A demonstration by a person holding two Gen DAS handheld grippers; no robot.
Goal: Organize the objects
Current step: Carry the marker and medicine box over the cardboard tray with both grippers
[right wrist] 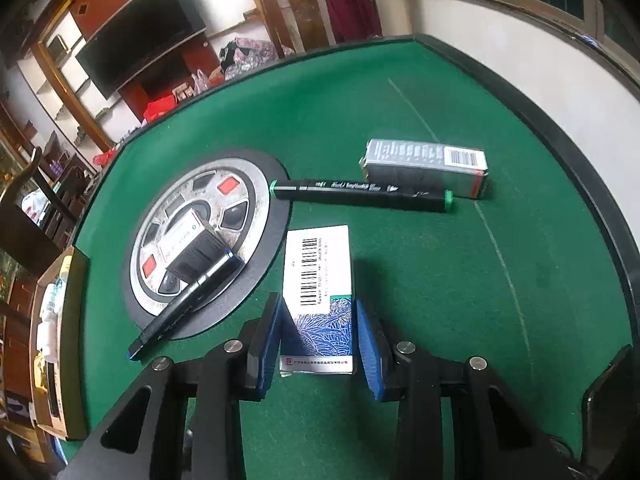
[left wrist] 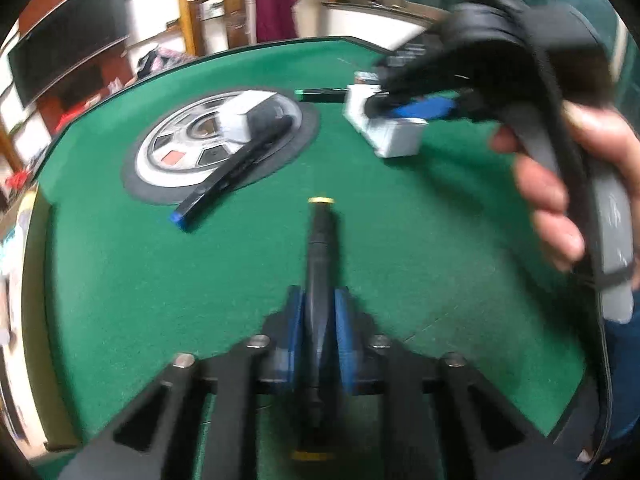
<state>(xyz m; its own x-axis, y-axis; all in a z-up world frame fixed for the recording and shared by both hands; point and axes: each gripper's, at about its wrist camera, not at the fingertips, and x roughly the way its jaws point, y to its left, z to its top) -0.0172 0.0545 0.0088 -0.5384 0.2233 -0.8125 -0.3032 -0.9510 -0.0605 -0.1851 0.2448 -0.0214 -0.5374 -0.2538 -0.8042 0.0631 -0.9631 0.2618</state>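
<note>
Left gripper (left wrist: 320, 320): closed tight on a black marker with yellow end bands (left wrist: 321, 240), blue pads pressed to its barrel on both sides; marker points straight ahead over the green felt table (left wrist: 400, 220).
Right gripper (right wrist: 316, 336): spread wide around the near end of a white box with barcode and blue leaf print (right wrist: 318, 292); left pad touching or almost touching the box side, right pad just clear of it; box flat on the felt.
Right gripper from the left wrist view (left wrist: 404, 100): blurred, lowered over the same white box (left wrist: 386, 132), handle gripped by a bare hand (left wrist: 560, 184).
Round wheel-pattern disc (right wrist: 200, 240): set in the table's middle, left of the white box.
Small black-and-white box (right wrist: 188, 244): lying on the disc.
Blue-capped black marker (right wrist: 188, 300): slanted, far end propped on the small box, near end on the felt off the disc edge.
Green-capped black marker (right wrist: 360, 194): lying crosswise beyond the white box, one cap at the disc rim.
Grey box with barcode (right wrist: 428, 166): just behind the green-capped marker, touching or nearly so.
</note>
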